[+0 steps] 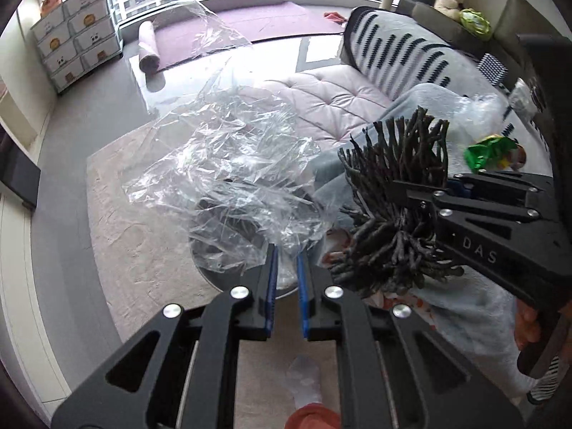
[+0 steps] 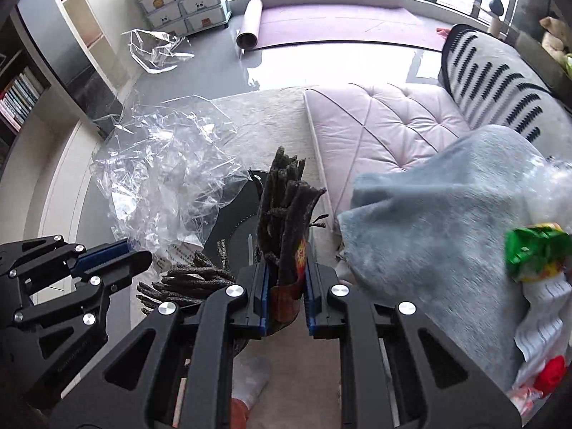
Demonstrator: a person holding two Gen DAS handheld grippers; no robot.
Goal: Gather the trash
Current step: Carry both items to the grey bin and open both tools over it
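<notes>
My left gripper point(image 1: 286, 254) is shut on a crumpled clear plastic bag point(image 1: 228, 171) and holds it open above a round dark bin point(image 1: 211, 268). The bag also shows in the right wrist view point(image 2: 161, 186), with the left gripper point(image 2: 139, 254) at its lower edge. My right gripper point(image 2: 286, 268) is shut on a bundle of dark dried sticks in a red-orange wrapper point(image 2: 286, 214), held upright beside the bag. From the left wrist view the bundle point(image 1: 397, 193) fans out from the right gripper point(image 1: 397, 189).
A grey blanket point(image 2: 447, 221) on the pink sofa point(image 2: 386, 125) carries more trash: a green wrapper point(image 2: 536, 250), white paper point(image 2: 547, 314) and a red piece point(image 2: 550, 375). Another clear plastic sheet point(image 2: 157, 50) lies on the grey floor. A beige rug point(image 1: 143, 232) lies under the bin.
</notes>
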